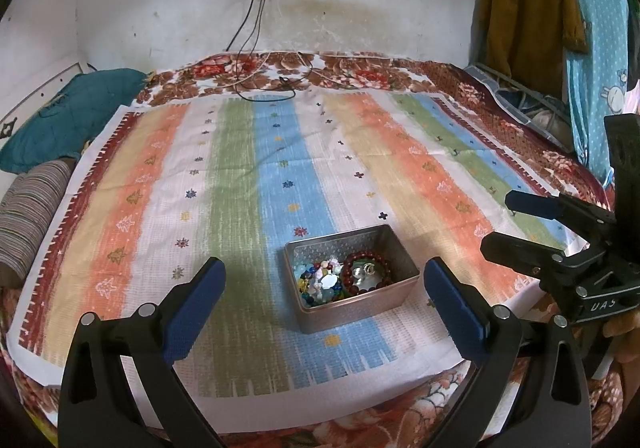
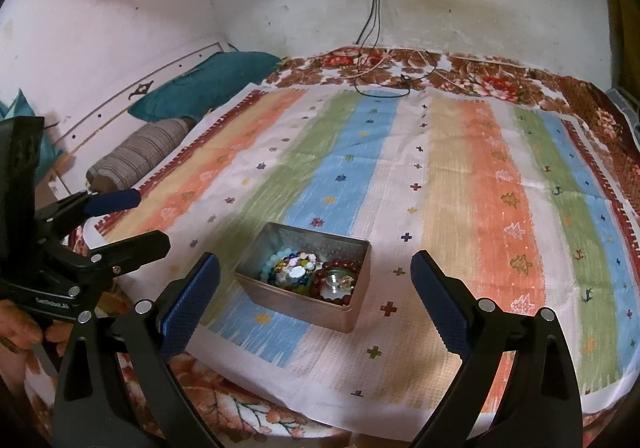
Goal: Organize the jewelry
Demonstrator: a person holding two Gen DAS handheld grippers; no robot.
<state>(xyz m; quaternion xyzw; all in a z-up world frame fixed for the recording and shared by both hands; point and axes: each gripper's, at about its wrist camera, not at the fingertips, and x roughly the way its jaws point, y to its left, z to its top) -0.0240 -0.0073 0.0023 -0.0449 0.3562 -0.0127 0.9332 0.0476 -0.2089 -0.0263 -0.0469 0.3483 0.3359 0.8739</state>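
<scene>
Striped multicoloured cloth (image 1: 280, 168) spread as sorting ground | rectangular silver metal tin (image 1: 400, 280) of beaded jewelry (image 1: 340, 280) centred | left gripper (image 1: 324, 304) and right gripper (image 2: 316, 300) held apart, empty, flanking tin for access

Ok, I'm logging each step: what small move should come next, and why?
Probably lower the right gripper toward the dark red bead bracelet in the metal tin: both grippers are open and empty, and all the jewelry lies heaped in the tin.
</scene>
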